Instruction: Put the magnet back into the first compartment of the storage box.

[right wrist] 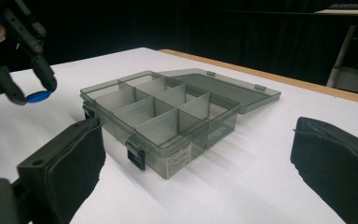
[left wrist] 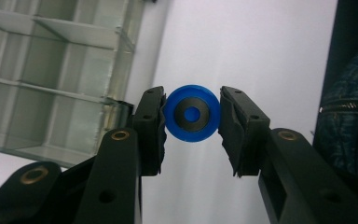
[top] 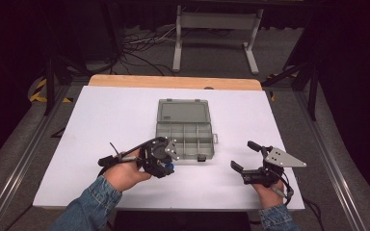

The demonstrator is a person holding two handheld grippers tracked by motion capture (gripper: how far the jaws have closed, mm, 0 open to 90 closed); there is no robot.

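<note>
I see the box point(top: 185, 130) open on the table point(top: 101, 120), its compartments bare, so nothing is placed yet. My left gripper point(left wrist: 192, 122) has the blue disc point(left wrist: 191, 113) clamped just beside the box's near-left corner; dropping it in remains. My right gripper point(top: 247, 155) waits right of the box, jaws apart.

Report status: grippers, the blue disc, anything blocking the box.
Left gripper shut on blue disc, just clear of the table. Right gripper open, empty. Compartment box lid open, nothing blocking.

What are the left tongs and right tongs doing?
Left tongs: closed on the blue disc.
Right tongs: open, holding nothing.
</note>
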